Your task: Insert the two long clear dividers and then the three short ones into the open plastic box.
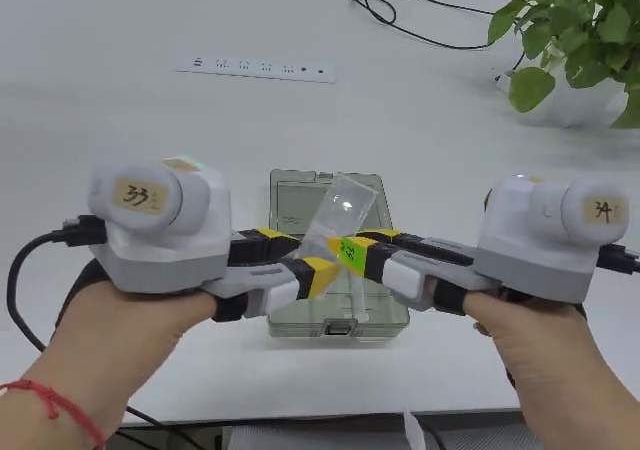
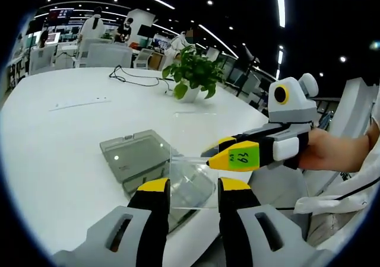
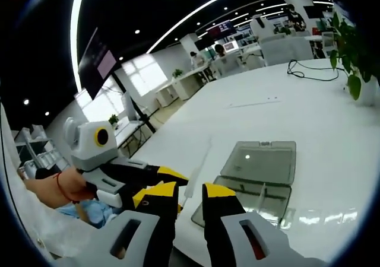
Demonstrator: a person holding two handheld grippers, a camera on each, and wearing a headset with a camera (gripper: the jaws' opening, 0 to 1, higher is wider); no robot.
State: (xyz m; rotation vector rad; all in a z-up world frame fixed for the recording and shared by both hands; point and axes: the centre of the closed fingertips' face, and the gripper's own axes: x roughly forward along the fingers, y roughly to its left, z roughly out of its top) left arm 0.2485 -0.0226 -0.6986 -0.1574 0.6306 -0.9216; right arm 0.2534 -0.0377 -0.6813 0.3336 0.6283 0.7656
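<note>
An open clear plastic box [image 1: 385, 320] lies on the white table with its lid [image 1: 300, 195] folded back on the far side. Above it a clear divider [image 1: 340, 215] hangs tilted in the air between both grippers. My left gripper [image 1: 312, 253] is shut on the divider across its narrow width. In the left gripper view the pane [image 2: 193, 178] spans the gap between the jaws of the left gripper [image 2: 194, 187]. My right gripper [image 1: 350, 242] pinches the same pane flat; the right gripper view shows the divider [image 3: 199, 163] edge-on inside the right gripper [image 3: 190, 193]. The box [image 3: 258, 178] lies beyond.
A potted plant [image 1: 575, 40] stands at the far right, with a black cable [image 1: 420, 20] beside it. A white power strip [image 1: 255, 67] lies far behind the box. The table's front edge runs just under my hands. An office with people shows in the gripper views' background.
</note>
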